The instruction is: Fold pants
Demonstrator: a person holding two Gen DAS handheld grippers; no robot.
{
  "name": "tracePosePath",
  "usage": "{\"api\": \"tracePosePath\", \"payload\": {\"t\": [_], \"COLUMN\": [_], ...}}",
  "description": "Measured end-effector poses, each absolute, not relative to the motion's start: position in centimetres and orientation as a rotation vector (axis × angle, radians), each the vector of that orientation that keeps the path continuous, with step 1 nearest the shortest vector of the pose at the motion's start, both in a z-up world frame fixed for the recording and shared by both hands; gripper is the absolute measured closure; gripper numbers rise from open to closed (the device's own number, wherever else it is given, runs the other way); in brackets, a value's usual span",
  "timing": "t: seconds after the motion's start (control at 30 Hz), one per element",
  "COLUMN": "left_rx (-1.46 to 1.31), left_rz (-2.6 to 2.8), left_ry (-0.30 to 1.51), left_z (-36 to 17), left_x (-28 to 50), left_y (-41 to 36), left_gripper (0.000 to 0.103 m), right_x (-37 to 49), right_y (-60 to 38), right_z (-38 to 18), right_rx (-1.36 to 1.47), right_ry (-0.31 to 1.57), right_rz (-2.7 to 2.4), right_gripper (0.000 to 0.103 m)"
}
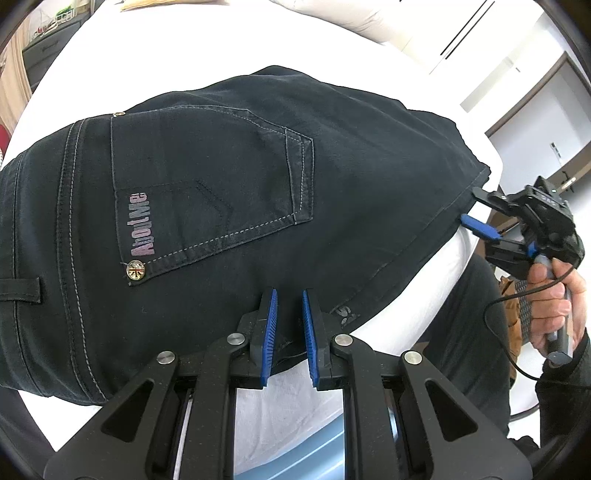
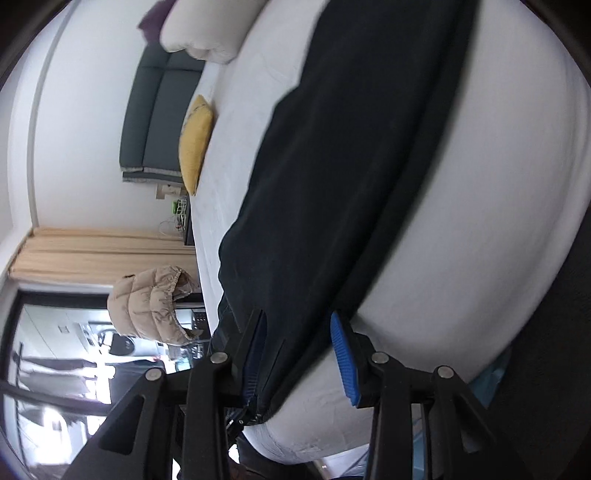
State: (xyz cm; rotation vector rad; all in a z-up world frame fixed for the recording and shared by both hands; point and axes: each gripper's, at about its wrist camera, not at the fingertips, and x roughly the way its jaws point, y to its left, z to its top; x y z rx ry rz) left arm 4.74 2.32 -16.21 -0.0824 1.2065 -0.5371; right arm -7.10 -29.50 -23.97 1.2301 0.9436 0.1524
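Dark navy jeans point(image 1: 221, 192) lie folded on a white bed point(image 1: 207, 48), back pocket with the "AboutMe" label up. My left gripper point(image 1: 289, 328) is open, its blue pads straddling the near edge of the jeans. My right gripper point(image 1: 471, 206) shows at the right of the left wrist view, open, its fingers at the hem corner of the jeans. In the right wrist view the jeans point(image 2: 351, 166) run away from the right gripper point(image 2: 299, 350), whose jaws stand wide with the cloth edge between them, not clamped.
A white pillow point(image 2: 207, 33) and a yellow cushion point(image 2: 195, 144) lie at the far side of the bed. A beige puffer jacket point(image 2: 155, 302), a curtain and a dark headboard stand beyond the bed. The bed edge runs just under both grippers.
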Motion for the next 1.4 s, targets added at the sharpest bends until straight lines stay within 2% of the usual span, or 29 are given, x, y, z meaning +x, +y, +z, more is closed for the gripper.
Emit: {"api": "tracePosePath", "payload": {"t": [0.2,0.27,0.3,0.33,0.77,0.83,0.9,0.97,1.0,1.2,1.27,1.33,1.4], "left_rx": [-0.079,-0.074,-0.065,-0.06,-0.035,-0.05,-0.053,-0.052,-0.054,-0.083,-0.088,-0.088,-0.07], "left_rz": [-0.534,-0.533,-0.531,-0.53,-0.516,-0.517,-0.518,-0.518,-0.518,-0.525,-0.526,-0.518,-0.502], "left_ry": [1.208,1.209,1.21,1.211,1.227,1.226,1.223,1.221,1.221,1.221,1.218,1.215,1.206], "left_z": [-16.2,-16.2,-16.2,-16.1,-15.7,-15.7,-15.9,-16.0,-16.1,-16.3,-16.2,-15.7,-14.6], "left_x": [4.7,4.8,4.8,4.8,5.0,5.1,5.0,4.9,4.9,4.8,4.9,4.7,4.4], "left_y": [2.3,2.1,2.0,1.9,0.5,0.5,0.6,0.8,0.8,1.7,2.4,2.7,2.8], "left_gripper": [0.089,0.089,0.089,0.089,0.09,0.09,0.09,0.09,0.09,0.09,0.089,0.089,0.089], "right_x": [-5.3,-4.8,-4.8,-5.0,-7.3,-6.9,-6.5,-6.0,-6.0,-8.8,-10.6,-12.6,-13.4], "right_y": [-28.9,-28.7,-28.7,-28.8,-29.6,-30.5,-32.1,-33.5,-34.3,-39.6,-41.8,-43.9,-45.1], "right_z": [-25.1,-25.6,-25.7,-25.9,-26.3,-26.0,-25.6,-25.9,-26.1,-27.2,-26.7,-24.2,-22.2], "right_rx": [1.274,1.29,1.286,1.28,1.301,1.312,1.296,1.302,1.308,1.432,1.448,1.346,1.296], "right_ry": [0.961,0.973,0.978,0.979,0.919,0.905,0.868,0.839,0.832,0.677,0.622,0.578,0.533], "right_rz": [0.168,0.171,0.17,0.149,0.134,0.139,0.1,0.081,0.066,-0.025,-0.096,-0.267,-0.286], "right_gripper": [0.065,0.077,0.095,0.098,0.101,0.093,0.092,0.094,0.101,0.102,0.101,0.088,0.088]}}
